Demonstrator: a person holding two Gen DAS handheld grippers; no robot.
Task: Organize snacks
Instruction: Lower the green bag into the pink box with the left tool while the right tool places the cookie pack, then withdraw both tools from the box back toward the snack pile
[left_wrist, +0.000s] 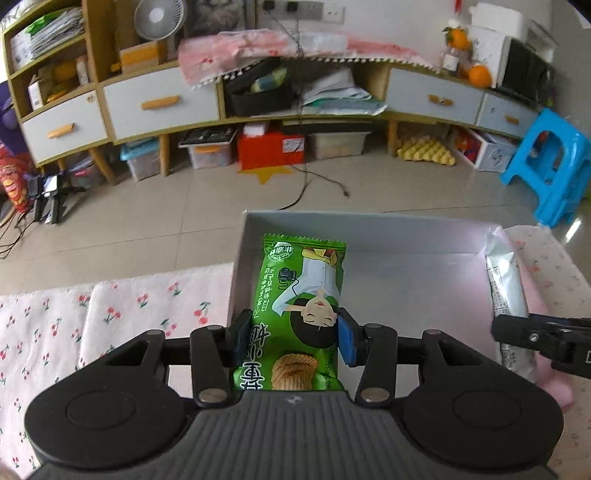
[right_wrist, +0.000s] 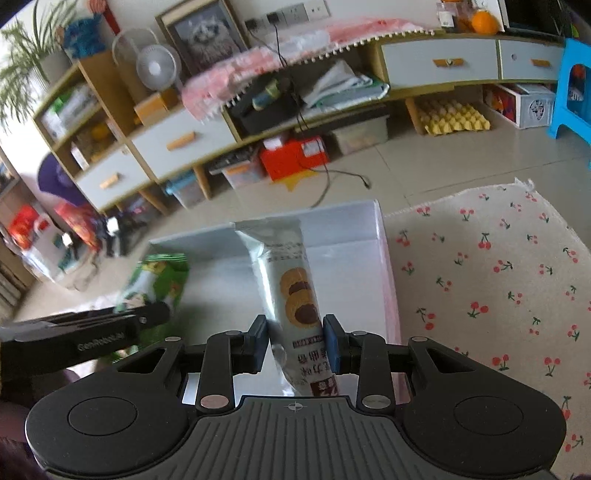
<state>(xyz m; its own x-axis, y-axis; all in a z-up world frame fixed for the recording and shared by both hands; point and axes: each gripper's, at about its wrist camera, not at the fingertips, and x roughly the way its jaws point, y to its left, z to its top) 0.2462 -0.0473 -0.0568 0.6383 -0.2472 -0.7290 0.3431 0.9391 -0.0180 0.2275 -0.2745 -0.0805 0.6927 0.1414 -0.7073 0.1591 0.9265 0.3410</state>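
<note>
Snacks are both over the grey open box (left_wrist: 406, 266) right now. From the left wrist view, the left gripper (left_wrist: 291, 338) is clamped on a green chip packet (left_wrist: 301, 295), blue pads pressing its sides; the packet's far end reaches over the box floor by the left wall. At the box's right wall a silver wrapper (left_wrist: 504, 284) shows, half cut off behind the black tip of the right gripper (left_wrist: 532, 338). Around the box lies the cherry-print cloth (left_wrist: 110, 314); beyond it, a cabinet with drawers (left_wrist: 159, 103) and a blue stool (left_wrist: 550, 166).

Switch to the right wrist view: the right gripper (right_wrist: 295, 343) is clamped on a silver cookie packet (right_wrist: 291, 288), standing up over the box (right_wrist: 343, 254) near its right wall. To the box's left, the green packet (right_wrist: 159, 280) is blurred and partly hidden by the left gripper's black arm (right_wrist: 85, 332). Cloth (right_wrist: 498, 277) spreads right of the box.
</note>
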